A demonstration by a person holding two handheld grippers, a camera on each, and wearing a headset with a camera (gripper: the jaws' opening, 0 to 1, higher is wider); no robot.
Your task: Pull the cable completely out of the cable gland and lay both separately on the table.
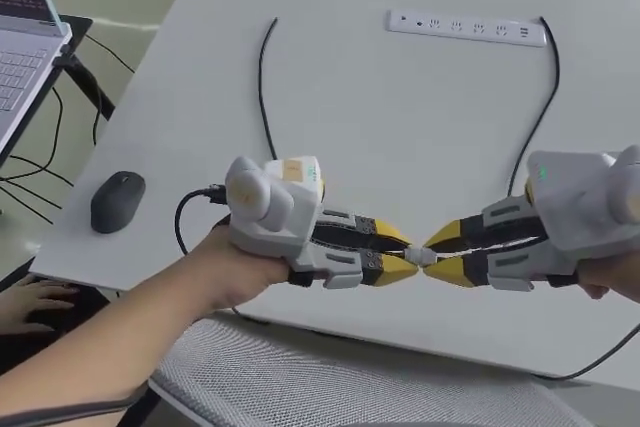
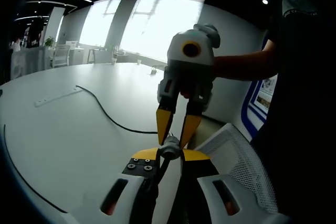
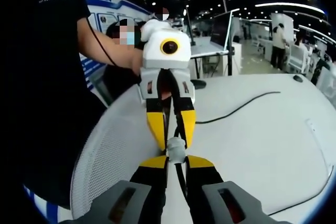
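Near the front edge of the white table my two grippers meet tip to tip in the air. Between their yellow tips sits the small pale cable gland. My left gripper is shut on one end of it. From the other side, my right gripper is shut on the opposite end. The thin black cable runs from the gland back between the left jaws. Another stretch of cable curves back between the right jaws.
A white power strip lies at the back of the table with a black cord trailing toward me. Another black lead crosses the left half. A mouse and laptop sit left. A mesh chair is below the grippers.
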